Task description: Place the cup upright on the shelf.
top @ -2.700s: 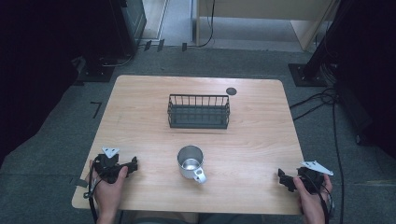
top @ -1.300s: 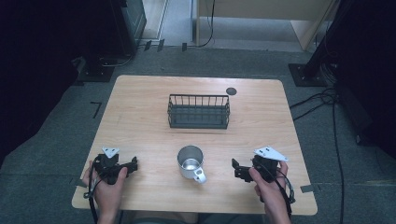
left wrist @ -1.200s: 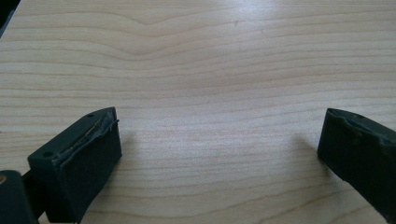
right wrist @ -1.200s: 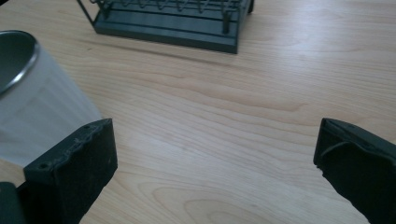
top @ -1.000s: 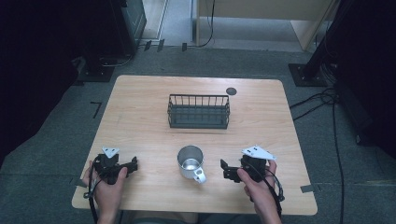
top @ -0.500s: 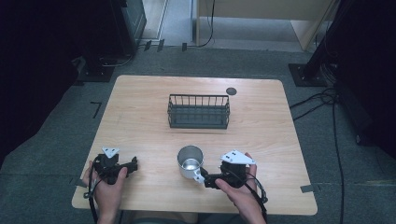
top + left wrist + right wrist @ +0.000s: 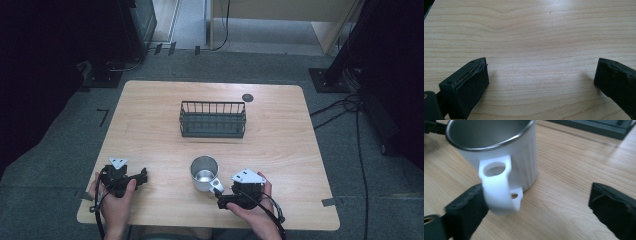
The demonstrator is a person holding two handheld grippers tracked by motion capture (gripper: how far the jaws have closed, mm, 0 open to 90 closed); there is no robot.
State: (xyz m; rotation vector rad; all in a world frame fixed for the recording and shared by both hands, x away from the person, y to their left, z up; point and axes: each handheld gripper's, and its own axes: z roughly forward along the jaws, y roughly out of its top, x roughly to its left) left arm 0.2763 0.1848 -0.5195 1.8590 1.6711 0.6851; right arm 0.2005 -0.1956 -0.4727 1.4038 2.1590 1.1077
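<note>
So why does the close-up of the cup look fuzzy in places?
In the right gripper view the mug sits very near the lens, so its white handle and the jaws blur; the left gripper view shows sharp wood grain on the table; the high view is dim beyond the table.

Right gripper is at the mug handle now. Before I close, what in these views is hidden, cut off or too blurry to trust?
- Mug far side and base: hidden by its own body, right gripper view.
- Handle: blurred; contact with the near jaw unclear.
- Right gripper jaws, high view: under the hand and grey plate.
- Wire basket contents: too small, high view.
- Left gripper: jaws cut off by the frame's bottom and right edges.
</note>
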